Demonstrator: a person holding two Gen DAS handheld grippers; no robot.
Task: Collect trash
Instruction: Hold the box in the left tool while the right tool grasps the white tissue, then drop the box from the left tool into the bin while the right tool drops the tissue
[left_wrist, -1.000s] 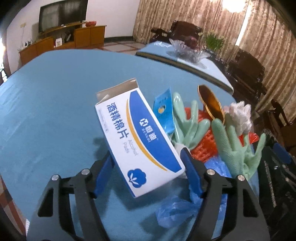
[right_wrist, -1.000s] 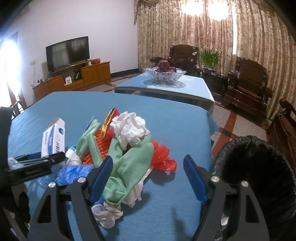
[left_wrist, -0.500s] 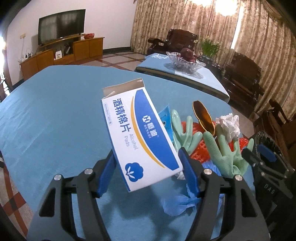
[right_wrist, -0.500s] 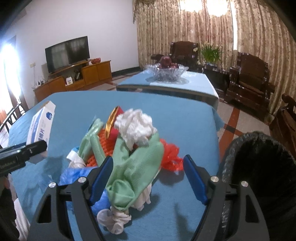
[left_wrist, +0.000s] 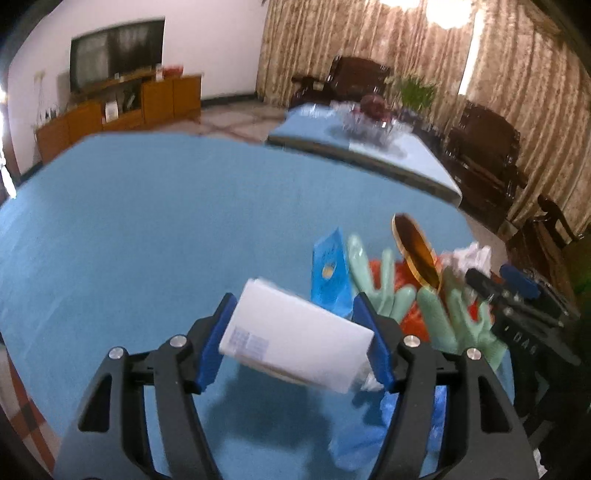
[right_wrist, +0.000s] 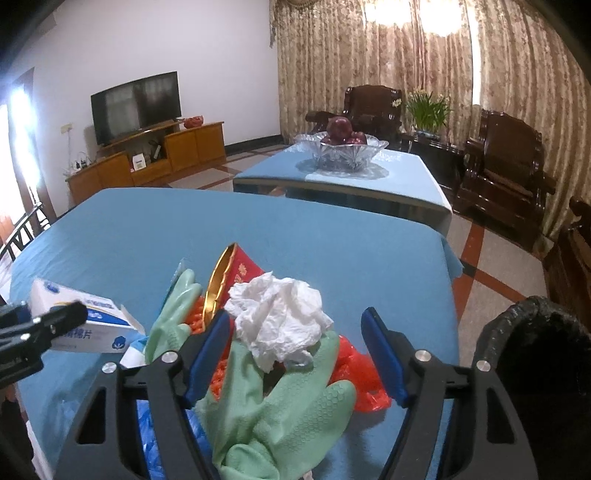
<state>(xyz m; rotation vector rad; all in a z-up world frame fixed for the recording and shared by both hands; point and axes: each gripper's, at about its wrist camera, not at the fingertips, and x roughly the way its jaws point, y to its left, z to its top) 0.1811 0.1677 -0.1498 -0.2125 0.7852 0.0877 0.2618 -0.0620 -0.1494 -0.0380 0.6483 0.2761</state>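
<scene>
While my left gripper (left_wrist: 295, 341) clamped the white alcohol-pad box (left_wrist: 295, 338) between its blue pads, the box sat tilted and lifted clear of the blue tablecloth (left_wrist: 147, 221), casting a shadow below it; both pads pressed the box's sides; the left-wrist view was blurred, so the print on the box was unreadable there; from the right wrist the same box (right_wrist: 79, 321) showed at the left with its blue logo, one black finger of the left gripper (right_wrist: 44, 325) across it; my right gripper (right_wrist: 295, 356) had its jaws closing but the pads not pressing anything yet, the crumpled white tissue (right_wrist: 282, 319) and a green rubber glove (right_wrist: 280, 410) lying in the gap between them; the tissue sat on top of the trash pile, glove under it; a red plastic bag (right_wrist: 360, 376) lay just beside the glove toward the right finger; a gold-rimmed red dish (right_wrist: 227, 275) stood tilted behind the tissue; orange mesh (right_wrist: 197, 321) peeked between the gloves; blue plastic film (right_wrist: 151, 439) lay at the pile's near-left edge; a blue packet (left_wrist: 328, 273) stood behind the box in the left view; the black-lined trash bin (right_wrist: 535, 369) stood off the table's right edge, well apart from the box.
</scene>
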